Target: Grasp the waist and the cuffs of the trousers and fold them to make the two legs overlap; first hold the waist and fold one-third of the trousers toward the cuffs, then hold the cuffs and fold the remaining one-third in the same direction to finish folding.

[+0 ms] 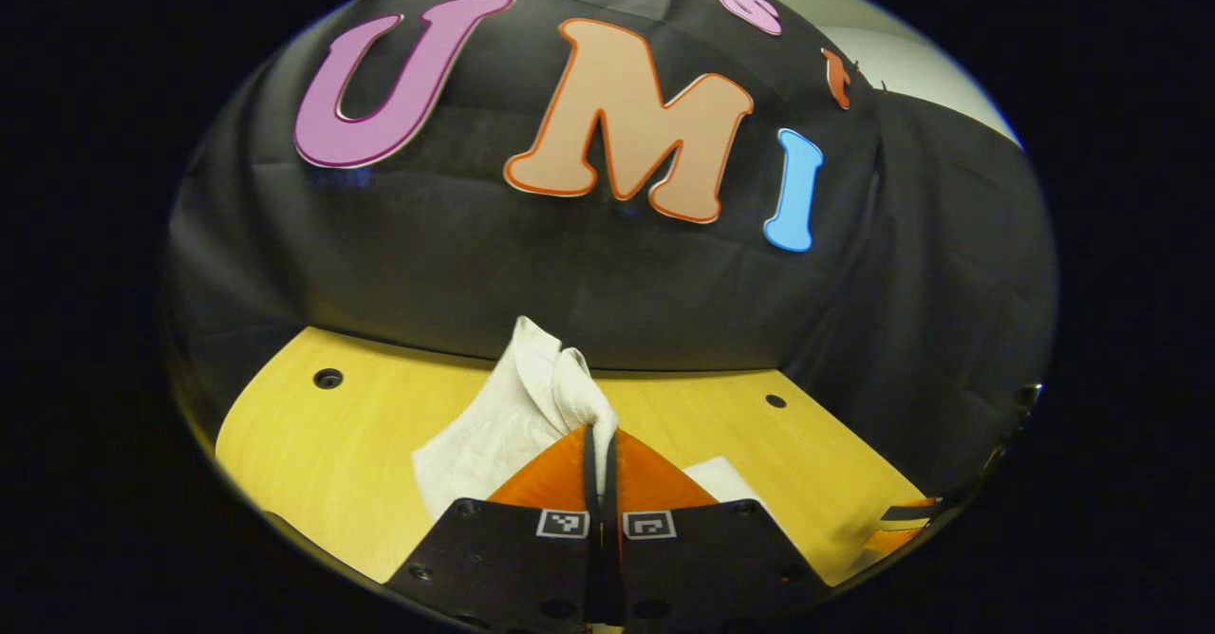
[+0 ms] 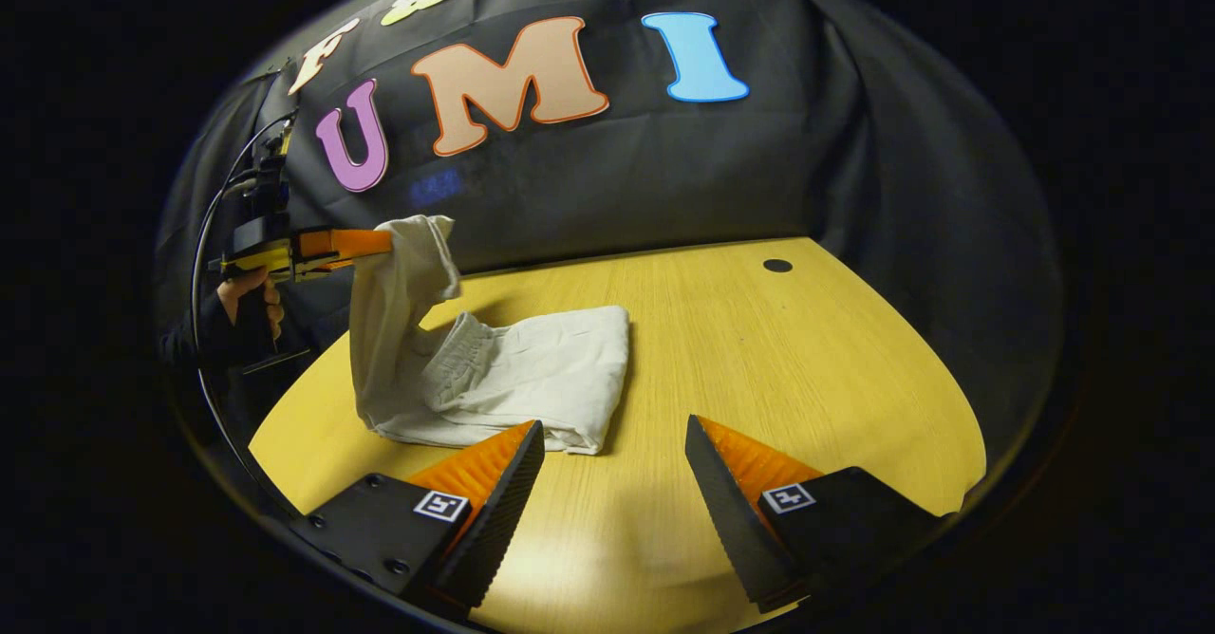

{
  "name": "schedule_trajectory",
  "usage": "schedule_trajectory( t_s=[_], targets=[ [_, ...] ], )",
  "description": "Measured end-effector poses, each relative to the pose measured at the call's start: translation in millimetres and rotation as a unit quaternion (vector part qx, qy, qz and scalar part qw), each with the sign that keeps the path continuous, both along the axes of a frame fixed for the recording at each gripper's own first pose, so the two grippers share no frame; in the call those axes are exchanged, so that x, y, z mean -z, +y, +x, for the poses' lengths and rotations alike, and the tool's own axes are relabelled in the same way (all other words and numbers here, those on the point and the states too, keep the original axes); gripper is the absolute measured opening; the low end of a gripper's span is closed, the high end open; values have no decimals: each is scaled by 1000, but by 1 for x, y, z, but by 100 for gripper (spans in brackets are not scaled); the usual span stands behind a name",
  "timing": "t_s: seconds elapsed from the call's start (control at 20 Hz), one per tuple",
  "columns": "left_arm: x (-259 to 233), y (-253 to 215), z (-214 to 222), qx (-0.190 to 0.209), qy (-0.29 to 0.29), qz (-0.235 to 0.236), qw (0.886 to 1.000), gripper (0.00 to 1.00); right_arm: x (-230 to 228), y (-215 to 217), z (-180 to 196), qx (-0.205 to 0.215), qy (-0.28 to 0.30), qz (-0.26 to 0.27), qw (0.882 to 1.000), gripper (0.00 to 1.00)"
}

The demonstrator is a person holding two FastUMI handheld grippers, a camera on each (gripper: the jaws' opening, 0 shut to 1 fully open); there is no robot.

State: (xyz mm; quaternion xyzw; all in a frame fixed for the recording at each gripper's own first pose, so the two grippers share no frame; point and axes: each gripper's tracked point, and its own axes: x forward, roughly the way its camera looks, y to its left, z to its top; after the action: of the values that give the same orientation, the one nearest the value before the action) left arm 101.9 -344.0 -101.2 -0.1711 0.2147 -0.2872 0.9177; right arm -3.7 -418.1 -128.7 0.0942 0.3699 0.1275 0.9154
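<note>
In the right gripper view, a person's hand [image 2: 249,300] at the far left grips the handle of the left gripper [image 2: 384,240], which is held level and well above the wooden table [image 2: 807,368], its fingers pointing to the right. Those fingers are clamped on one end of the white trousers [image 2: 513,378], so that a band of cloth hangs from the tips down to the table. The rest of the trousers lies folded flat on the left half of the table, with the gathered elastic waist [image 2: 460,354] showing on top of the pile. Farther right, the right gripper [image 2: 615,454] hovers low over the table just beside the near edge of the pile, its fingers spread wide apart and holding nothing.

In the left gripper view, the left gripper [image 1: 601,439] has its fingers pressed together on a bunched tuft of the trousers [image 1: 517,416], which rises above the tips.
</note>
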Motion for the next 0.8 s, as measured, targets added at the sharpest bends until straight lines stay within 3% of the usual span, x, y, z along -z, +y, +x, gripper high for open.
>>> schedule_trajectory(
  t_s=[0.15,0.2,0.25,0.5,0.65,0.75,0.8],
  targets=[
    [2,-42,-15,34,4,-11,999,0,4,-13,-2,7,3,0,1000,96],
    [6,-57,-21,45,4,-8,999,0,4,-17,-2,8,6,0,1000,92],
    [12,-71,-27,58,4,-2,998,0,5,-22,-5,9,7,-1,1000,96],
    [54,-122,-73,118,10,47,992,0,8,-40,-6,12,10,0,1000,96],
    [78,-128,-99,132,-6,91,987,1,5,-45,-4,8,7,4,1000,96],
    [82,-130,-108,143,-13,106,984,10,-4,-46,5,5,-2,9,1000,96],
    [83,-134,-114,145,-17,106,984,28,-9,-45,11,2,-8,11,1000,96]
  ],
)
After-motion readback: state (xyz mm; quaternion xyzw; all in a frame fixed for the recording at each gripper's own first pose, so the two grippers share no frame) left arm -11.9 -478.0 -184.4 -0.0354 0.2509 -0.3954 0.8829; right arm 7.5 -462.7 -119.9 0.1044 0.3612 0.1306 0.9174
